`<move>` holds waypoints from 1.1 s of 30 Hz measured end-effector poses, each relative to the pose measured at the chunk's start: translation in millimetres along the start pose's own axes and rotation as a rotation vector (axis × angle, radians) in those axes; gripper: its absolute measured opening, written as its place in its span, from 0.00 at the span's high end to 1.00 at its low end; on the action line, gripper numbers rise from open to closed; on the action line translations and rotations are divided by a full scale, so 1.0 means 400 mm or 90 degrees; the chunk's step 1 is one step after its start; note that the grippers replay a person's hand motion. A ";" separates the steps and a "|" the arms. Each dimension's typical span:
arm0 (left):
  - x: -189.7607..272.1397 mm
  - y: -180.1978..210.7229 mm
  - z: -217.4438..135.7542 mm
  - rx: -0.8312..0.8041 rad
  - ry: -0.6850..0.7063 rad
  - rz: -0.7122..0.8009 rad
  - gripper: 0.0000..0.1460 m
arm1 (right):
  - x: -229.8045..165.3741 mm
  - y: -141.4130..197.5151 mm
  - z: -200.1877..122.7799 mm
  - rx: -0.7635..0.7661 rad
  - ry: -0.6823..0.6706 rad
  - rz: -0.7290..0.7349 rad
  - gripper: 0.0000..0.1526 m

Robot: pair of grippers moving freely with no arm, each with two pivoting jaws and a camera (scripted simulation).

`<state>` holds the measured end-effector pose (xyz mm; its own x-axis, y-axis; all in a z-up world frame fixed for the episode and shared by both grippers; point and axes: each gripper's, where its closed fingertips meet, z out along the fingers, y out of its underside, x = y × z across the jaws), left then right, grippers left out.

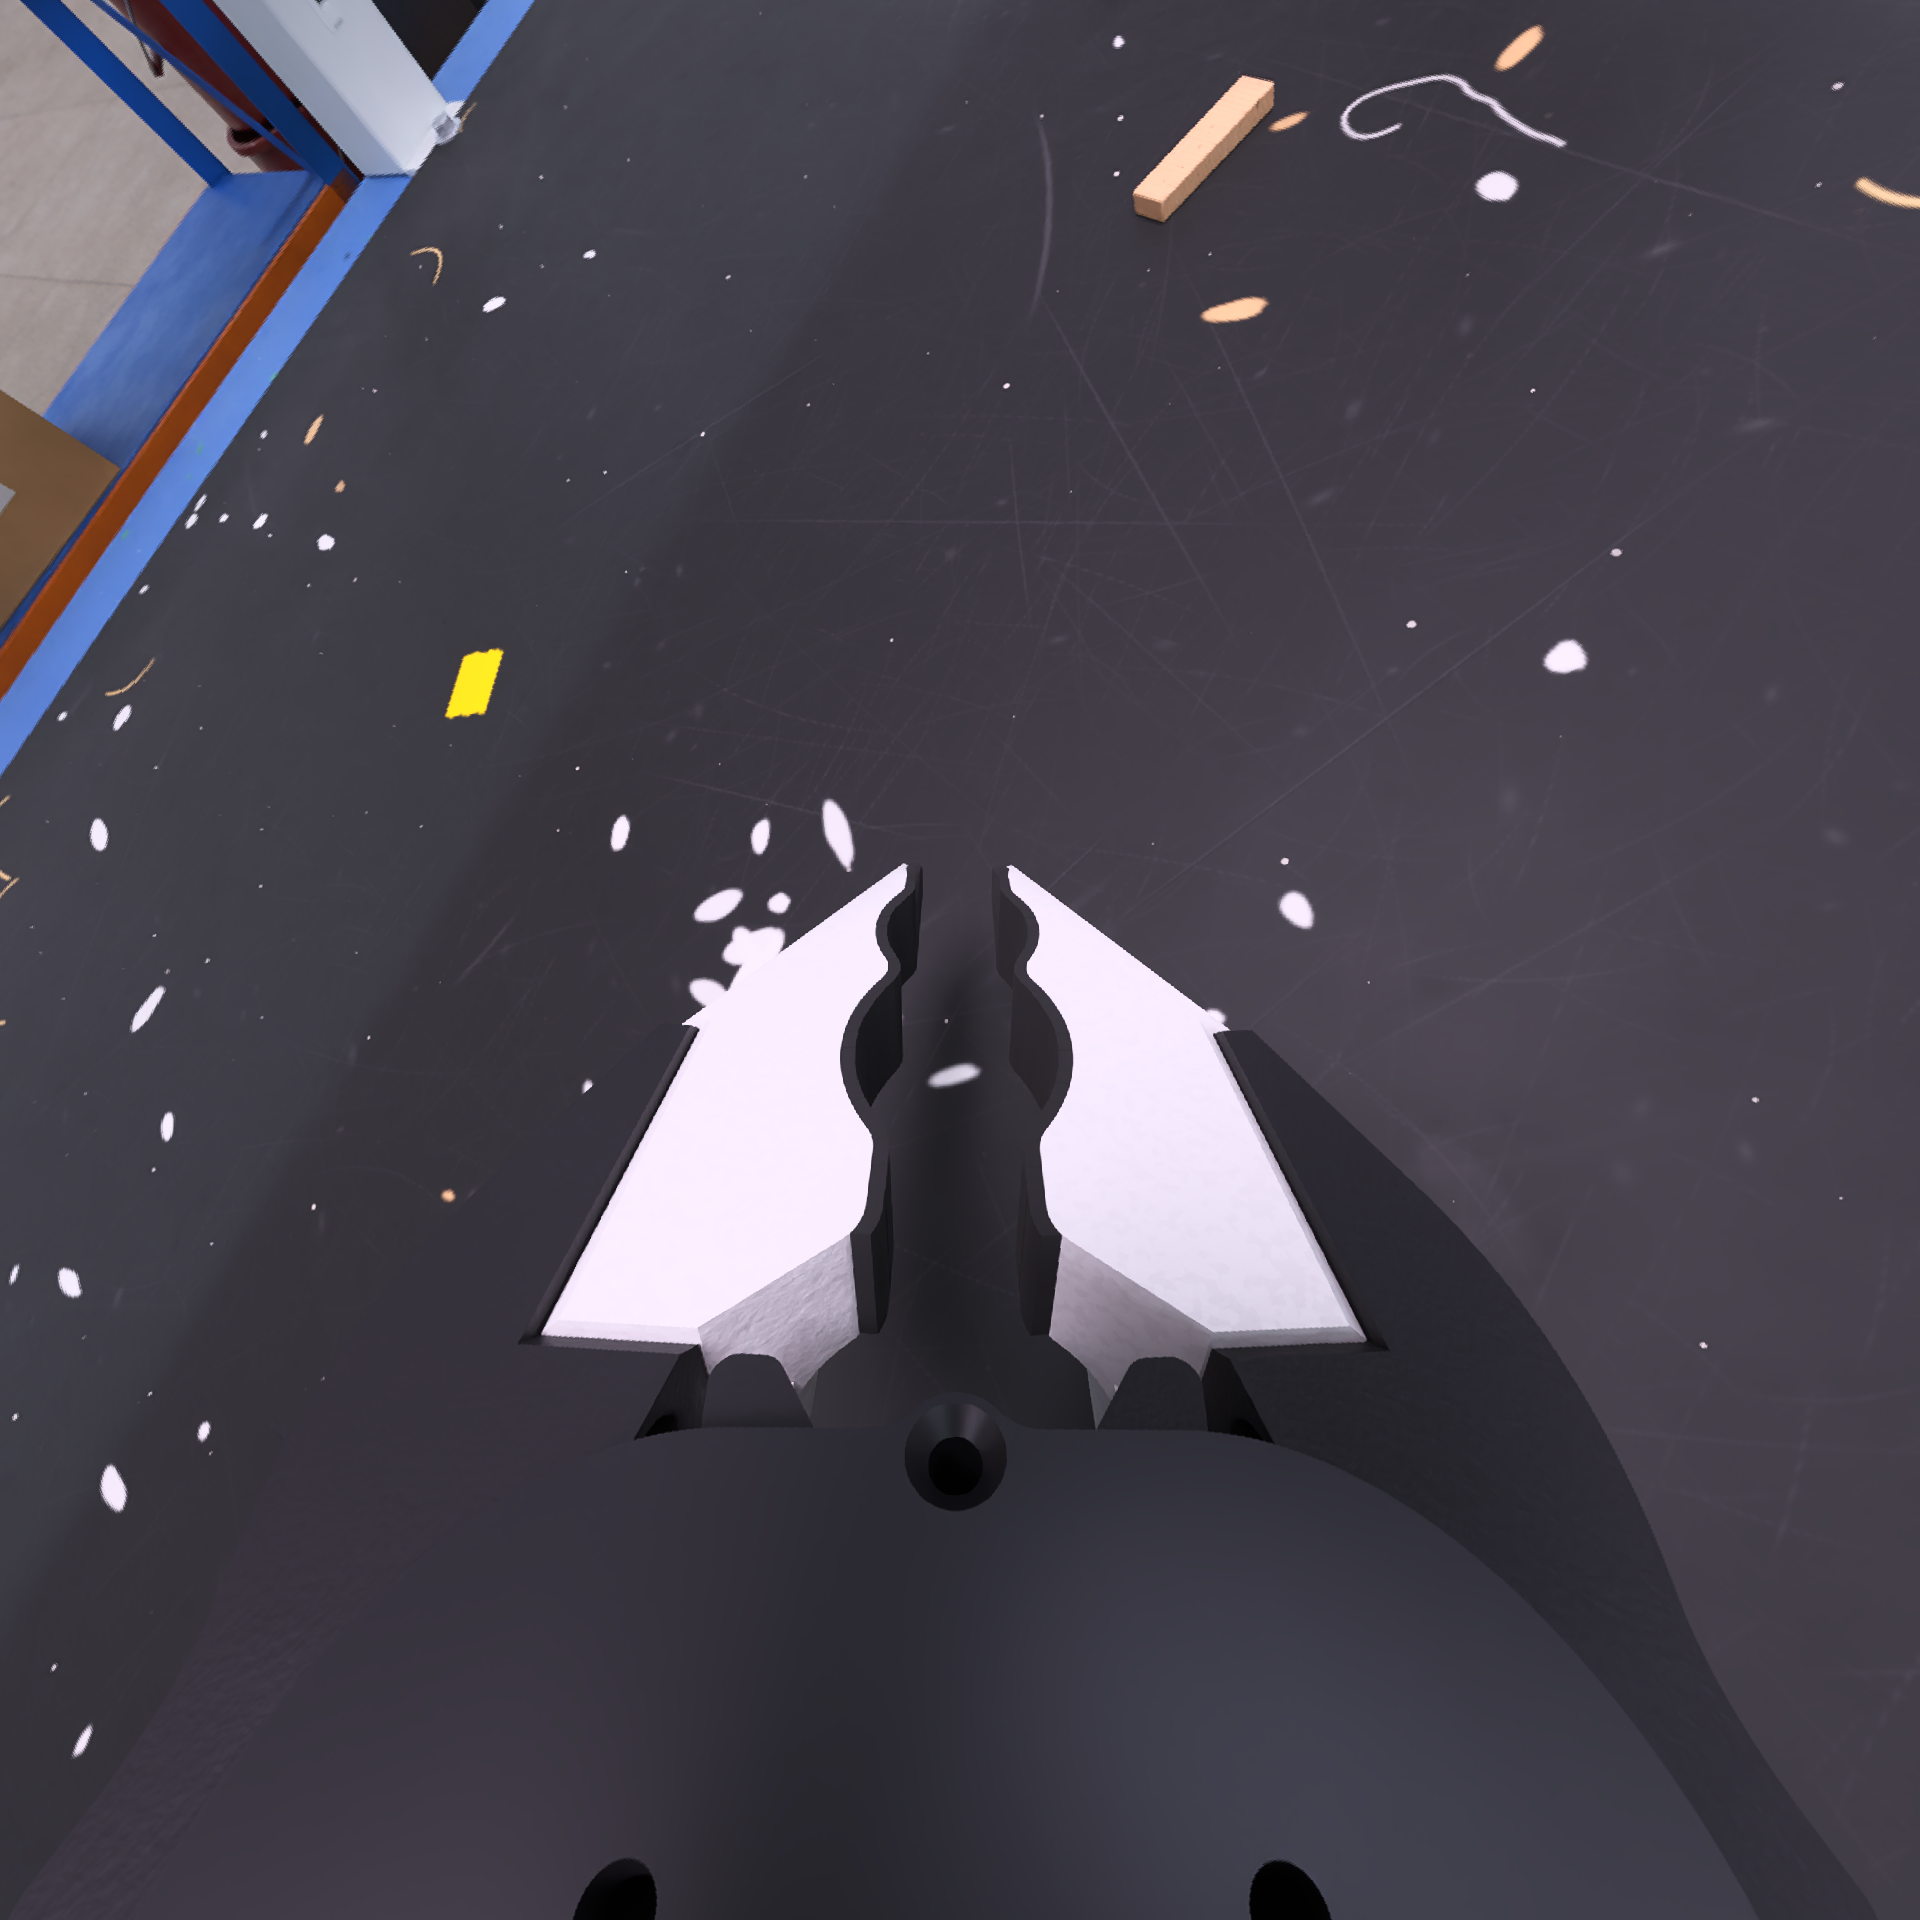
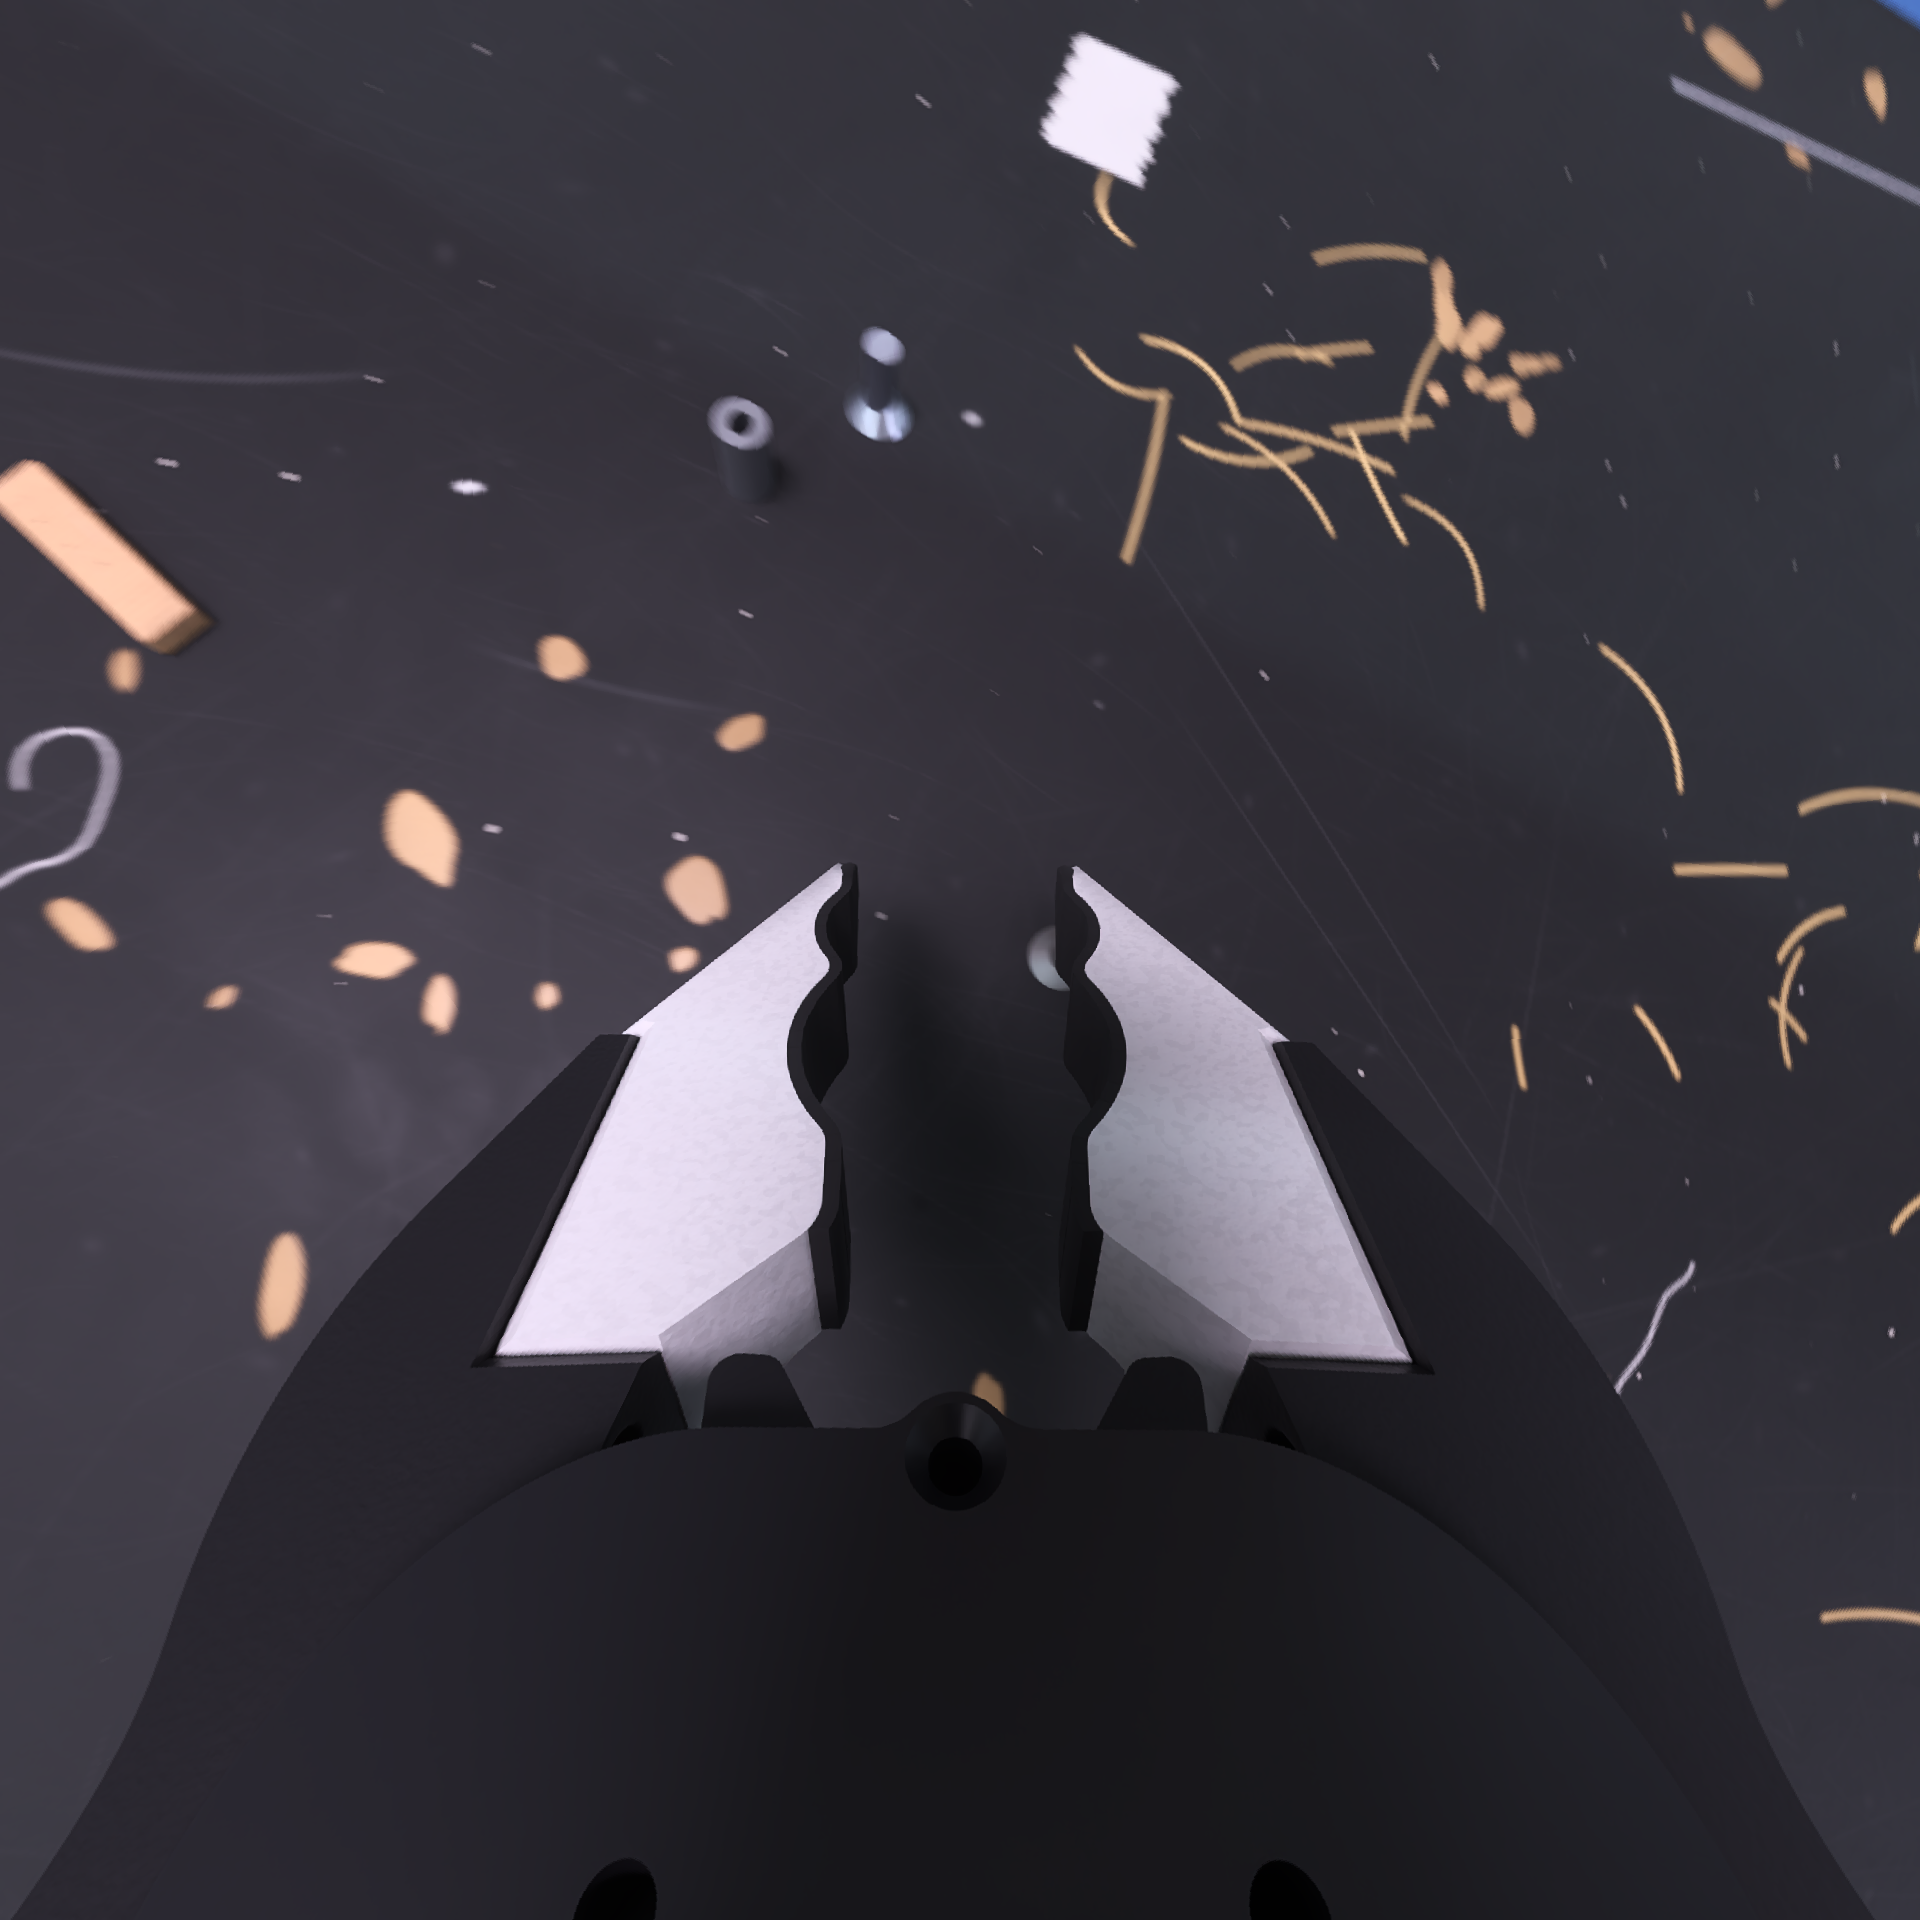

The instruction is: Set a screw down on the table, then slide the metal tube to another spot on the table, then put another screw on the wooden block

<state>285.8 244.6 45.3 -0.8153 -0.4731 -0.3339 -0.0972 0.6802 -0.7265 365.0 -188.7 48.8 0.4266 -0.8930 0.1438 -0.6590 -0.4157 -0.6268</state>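
The wooden block [image 1: 1205, 145] lies flat at the far right of the left wrist view and at the left edge of the right wrist view [image 2: 99, 561]. A short dark metal tube [image 2: 743, 442] stands upright ahead of my right gripper [image 2: 956, 883]. Just right of the tube, a silver screw [image 2: 881, 390] stands on its head. A second silver screw [image 2: 1042, 956] shows beside my right gripper's right fingertip, mostly hidden by it. The right gripper is open and holds nothing. My left gripper [image 1: 958, 878] is nearly closed, with a narrow gap and nothing in it, low over the dark table [image 1: 1143, 623].
The table's blue edge [image 1: 208, 416] runs along the left, with a drop beyond. A yellow tape patch [image 1: 474, 683], a white wire squiggle [image 1: 1444, 104], a white square patch [image 2: 1110, 104], a thin grey rod [image 2: 1797, 140] and wood shavings [image 2: 1299, 436] lie about.
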 end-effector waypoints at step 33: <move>-0.042 0.023 -0.050 0.032 0.002 0.027 0.90 | -0.596 -0.170 -0.016 0.060 -0.231 -0.183 0.67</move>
<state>286.9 270.0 56.3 -0.8203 -0.4426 -0.3622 -0.0344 0.6704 -0.7412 304.2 51.4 61.9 0.7837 -0.6186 0.0555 -0.4305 -0.6055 -0.6694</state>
